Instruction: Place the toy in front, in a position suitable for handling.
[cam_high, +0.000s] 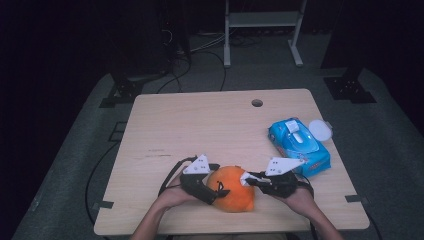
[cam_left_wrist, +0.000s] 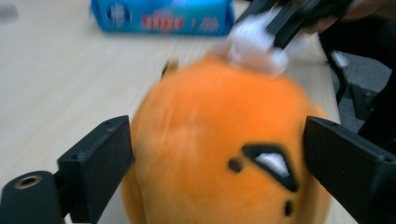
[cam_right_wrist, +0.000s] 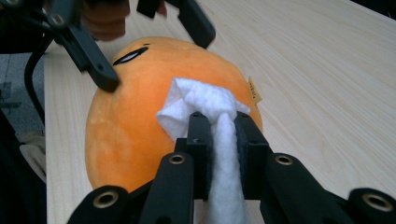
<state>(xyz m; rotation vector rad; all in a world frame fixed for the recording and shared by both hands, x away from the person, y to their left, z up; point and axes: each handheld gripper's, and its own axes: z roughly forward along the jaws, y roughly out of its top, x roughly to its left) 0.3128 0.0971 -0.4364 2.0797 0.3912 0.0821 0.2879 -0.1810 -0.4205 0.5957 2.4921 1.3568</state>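
An orange plush toy (cam_high: 232, 192) with a stitched black face lies near the table's front edge. My left gripper (cam_high: 216, 194) straddles it from the left. In the left gripper view its jaws stand wide on either side of the plush (cam_left_wrist: 219, 149), which looks unsqueezed. My right gripper (cam_high: 246, 179) comes from the right, shut on a white wipe (cam_right_wrist: 201, 100) whose bunched end rests on top of the plush (cam_right_wrist: 154, 107). The right gripper view also shows the left gripper (cam_right_wrist: 156, 58) behind the toy.
A blue pack of wet wipes (cam_high: 300, 145) lies at the right side of the wooden table (cam_high: 200, 130), with a round white lid (cam_high: 320, 130) beside it. A cable hole (cam_high: 257, 103) sits near the far edge. Black stands and cables lie on the floor beyond.
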